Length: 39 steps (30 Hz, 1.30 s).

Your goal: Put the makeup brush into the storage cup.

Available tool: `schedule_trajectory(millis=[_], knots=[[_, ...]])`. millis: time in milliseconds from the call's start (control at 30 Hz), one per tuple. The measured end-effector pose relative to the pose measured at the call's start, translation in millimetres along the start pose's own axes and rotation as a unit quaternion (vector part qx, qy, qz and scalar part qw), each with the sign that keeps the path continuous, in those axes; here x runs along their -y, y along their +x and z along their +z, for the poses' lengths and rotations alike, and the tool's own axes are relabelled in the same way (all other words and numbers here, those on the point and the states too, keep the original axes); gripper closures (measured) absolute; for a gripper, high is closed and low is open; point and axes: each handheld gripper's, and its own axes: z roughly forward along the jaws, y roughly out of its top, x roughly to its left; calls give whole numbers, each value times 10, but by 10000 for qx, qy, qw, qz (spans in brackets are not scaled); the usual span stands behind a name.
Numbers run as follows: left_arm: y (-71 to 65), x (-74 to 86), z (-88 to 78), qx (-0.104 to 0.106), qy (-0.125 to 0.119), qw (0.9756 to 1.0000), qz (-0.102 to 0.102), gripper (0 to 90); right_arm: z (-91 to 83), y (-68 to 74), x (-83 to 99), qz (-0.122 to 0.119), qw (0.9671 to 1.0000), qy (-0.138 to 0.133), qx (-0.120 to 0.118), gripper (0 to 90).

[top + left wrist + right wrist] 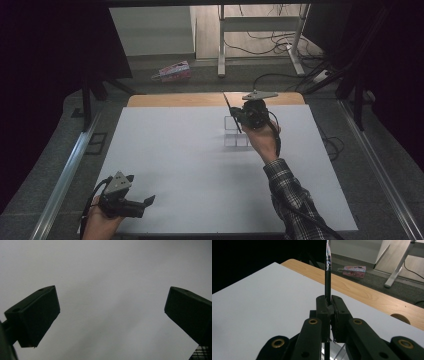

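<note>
A slim black pen, with a silvery upper section, stands nearly upright, pinched between the jaws of the right gripper, which are pressed together on its barrel. In the high view the pen shows as a thin dark rod slanting up and to the left from the right gripper, held above the far middle of the white table top. Directly under it sits a clear plastic organizer divided into small square compartments; which compartment the pen's lower end is over or in I cannot tell. The person's right hand, in a plaid sleeve, carries that gripper.

The left gripper rests low at the near left corner of the table, well apart from the organizer, its jaws spread wide with nothing between them; its own view looks at bare white surface.

Beyond the white top runs a wooden edge, and on the grey floor behind lies a pink packet.
</note>
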Motion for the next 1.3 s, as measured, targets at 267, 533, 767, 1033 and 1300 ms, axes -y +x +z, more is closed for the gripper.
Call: schedule_trajectory(millis=[267, 533, 767, 1033, 1300], knots=[[2, 1, 0, 2, 18, 10000, 7, 5, 57, -19, -36, -31, 10000, -34, 52, 852], [2, 1, 0, 1, 18, 10000, 7, 5, 133, -21, -64, 3, 9999, -88, 58, 852], [2, 4, -3, 6, 16, 10000, 0, 5, 199, -23, -85, -23, 9999, -125, 104, 852], [3, 6, -4, 11, 18, 10000, -4, 5, 278, -34, -73, 4, 9998, -166, 113, 852], [2, 8, -7, 13, 27, 10000, 11, 5, 349, -56, -11, 53, 9998, -143, 147, 852]])
